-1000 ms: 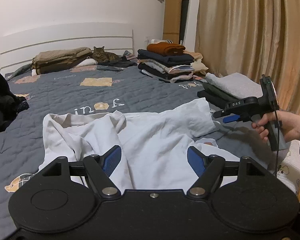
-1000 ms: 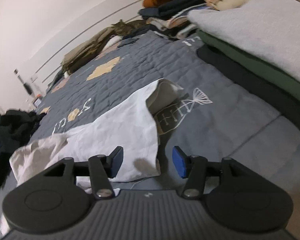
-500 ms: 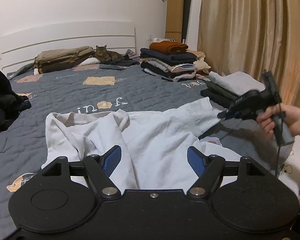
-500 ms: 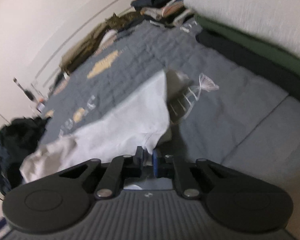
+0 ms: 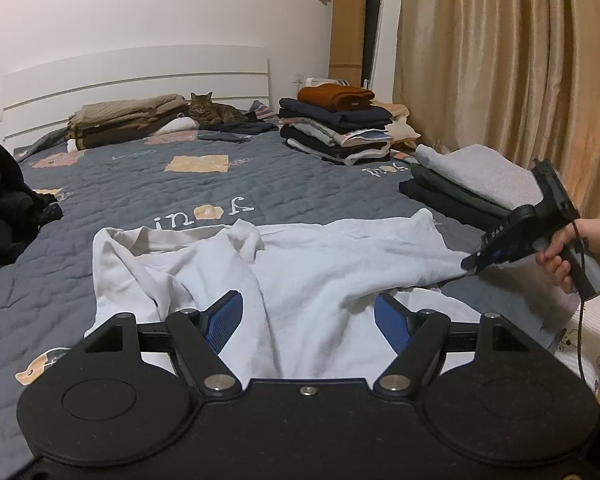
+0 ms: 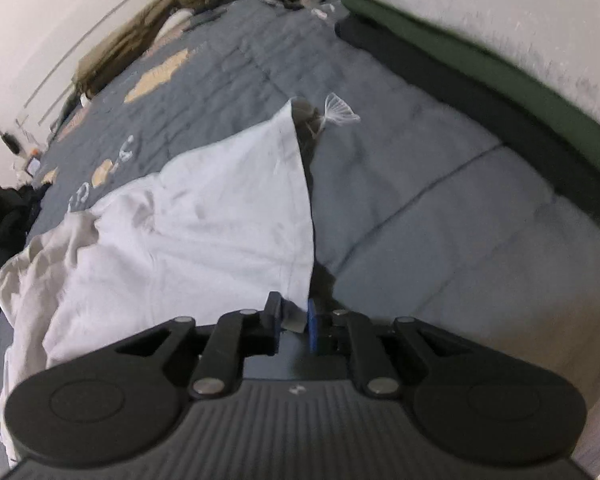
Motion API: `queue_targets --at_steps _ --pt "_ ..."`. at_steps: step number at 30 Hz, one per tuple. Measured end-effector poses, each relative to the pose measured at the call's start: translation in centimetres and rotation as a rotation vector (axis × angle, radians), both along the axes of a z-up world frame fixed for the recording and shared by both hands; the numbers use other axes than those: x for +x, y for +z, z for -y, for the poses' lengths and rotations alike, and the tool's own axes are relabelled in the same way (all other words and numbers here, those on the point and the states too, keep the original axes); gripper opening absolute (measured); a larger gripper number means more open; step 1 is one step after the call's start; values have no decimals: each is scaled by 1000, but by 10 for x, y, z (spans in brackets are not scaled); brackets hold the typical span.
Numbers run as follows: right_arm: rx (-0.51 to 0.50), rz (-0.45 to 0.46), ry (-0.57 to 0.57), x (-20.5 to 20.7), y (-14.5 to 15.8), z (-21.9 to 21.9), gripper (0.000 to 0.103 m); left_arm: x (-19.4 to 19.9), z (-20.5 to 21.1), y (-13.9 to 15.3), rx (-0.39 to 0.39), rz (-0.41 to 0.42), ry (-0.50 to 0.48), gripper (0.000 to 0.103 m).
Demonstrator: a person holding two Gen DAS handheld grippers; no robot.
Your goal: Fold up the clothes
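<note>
A white shirt (image 5: 312, 276) lies rumpled on the grey quilted bed (image 5: 204, 192), collar toward the headboard. My left gripper (image 5: 309, 320) is open and empty, hovering just above the shirt's near part. My right gripper (image 6: 293, 320) is shut on the hem of the shirt's sleeve (image 6: 236, 216) and pulls it taut to the right. It shows in the left wrist view (image 5: 474, 263) at the right, held by a hand. The shirt also shows in the right wrist view (image 6: 140, 248).
A folded stack with a grey top (image 5: 472, 178) sits at the bed's right edge, close to the right gripper. A taller stack of folded clothes (image 5: 340, 124) and a cat (image 5: 216, 110) are near the headboard. A dark pile (image 5: 4, 204) is at left. Curtains (image 5: 512, 60) hang right.
My right gripper has closed on the sleeve hem and drawn it out to the right, lifting and stretching the sleeve. My left gripper stays open over the shirt.
</note>
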State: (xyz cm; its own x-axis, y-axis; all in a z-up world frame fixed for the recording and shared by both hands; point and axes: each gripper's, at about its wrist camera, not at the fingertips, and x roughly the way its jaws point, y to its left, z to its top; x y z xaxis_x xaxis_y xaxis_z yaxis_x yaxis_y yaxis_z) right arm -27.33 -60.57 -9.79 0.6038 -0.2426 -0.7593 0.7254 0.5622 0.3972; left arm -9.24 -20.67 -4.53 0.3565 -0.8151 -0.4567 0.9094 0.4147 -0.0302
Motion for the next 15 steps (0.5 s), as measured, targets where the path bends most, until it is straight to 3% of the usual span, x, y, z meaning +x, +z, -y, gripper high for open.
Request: queue_targets --at_steps 3,5,7,15 --pt "-109 32 -20 -8 26 -9 19 2 -2 2 -9 -2 8 72" --pt "-152 69 -34 -12 41 -12 33 4 -4 3 -11 -1 14 72" --pt "-175 121 -26 -13 51 -18 38 5 -6 4 -14 2 22 72" --pt "-234 263 116 19 70 -62 46 30 -29 16 -35 30 134 72"
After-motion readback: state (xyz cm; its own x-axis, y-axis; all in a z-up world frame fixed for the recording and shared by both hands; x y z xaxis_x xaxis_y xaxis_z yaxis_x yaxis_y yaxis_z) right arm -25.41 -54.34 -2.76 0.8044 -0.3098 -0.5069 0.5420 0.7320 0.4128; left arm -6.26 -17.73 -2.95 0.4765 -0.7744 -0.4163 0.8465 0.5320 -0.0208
